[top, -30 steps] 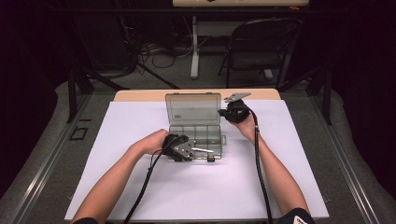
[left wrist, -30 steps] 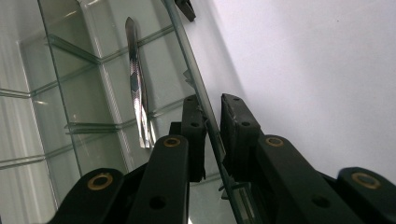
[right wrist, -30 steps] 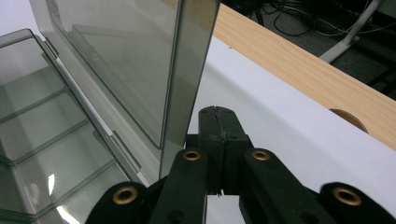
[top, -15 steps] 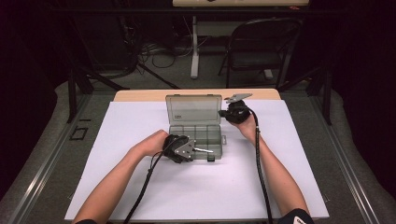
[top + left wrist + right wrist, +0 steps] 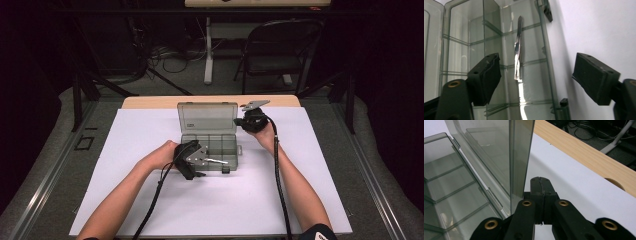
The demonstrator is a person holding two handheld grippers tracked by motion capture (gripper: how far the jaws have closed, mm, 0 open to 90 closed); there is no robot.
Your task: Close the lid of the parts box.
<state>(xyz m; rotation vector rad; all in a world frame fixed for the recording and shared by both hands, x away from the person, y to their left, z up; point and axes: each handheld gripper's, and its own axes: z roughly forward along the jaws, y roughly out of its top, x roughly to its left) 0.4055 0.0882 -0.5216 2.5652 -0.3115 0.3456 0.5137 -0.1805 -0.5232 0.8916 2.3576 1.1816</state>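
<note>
White sheet [image 5: 250, 200] covers wooden table [image 5: 150, 102]; dark room behind.

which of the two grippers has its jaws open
The left gripper: its jaws have just been opening and stand apart over the drill bit in the clear box. The right gripper is shut.

Drill bit [image 5: 518, 47] lying in open (clear) organizer box [image 5: 220, 145].

In the left gripper view the compartment box [image 5: 499, 37] runs off the top, left and bottom edges.
</note>
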